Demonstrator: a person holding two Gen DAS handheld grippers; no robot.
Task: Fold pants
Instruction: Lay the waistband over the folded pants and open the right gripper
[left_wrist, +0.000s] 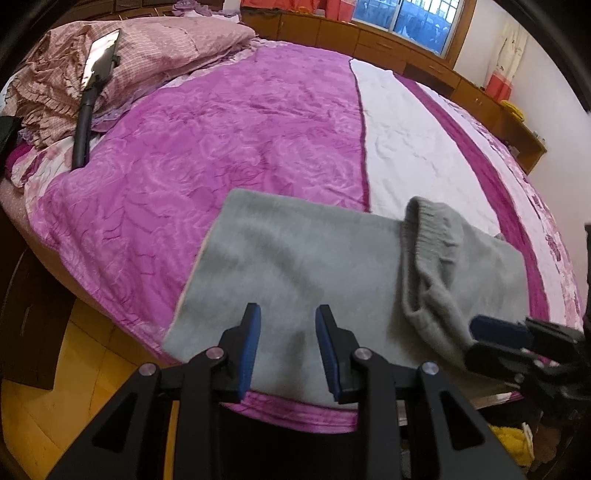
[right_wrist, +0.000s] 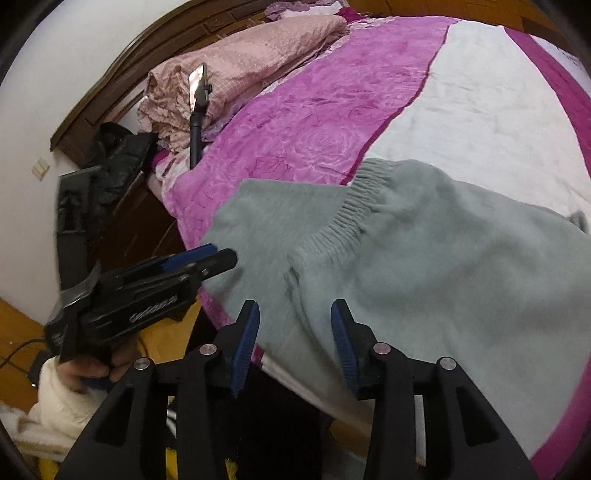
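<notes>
Grey fleece pants (left_wrist: 295, 258) lie flat on the near edge of the bed, with the ribbed waistband (left_wrist: 424, 236) folded over the upper layer. They also show in the right wrist view (right_wrist: 424, 266), with the waistband (right_wrist: 354, 206) running across them. My left gripper (left_wrist: 288, 317) is open and empty just above the pants' near edge. It also shows from the side in the right wrist view (right_wrist: 218, 254). My right gripper (right_wrist: 293, 314) is open and empty above the pants near the bed edge. It shows at the right in the left wrist view (left_wrist: 480, 336).
The bed has a purple and white cover (left_wrist: 229, 140). Pink pillows (left_wrist: 155, 48) and a phone on a black stick (left_wrist: 99, 62) lie at its head. A wooden cabinet (left_wrist: 406, 44) runs under the window. The wooden floor (left_wrist: 74, 369) lies below the bed edge.
</notes>
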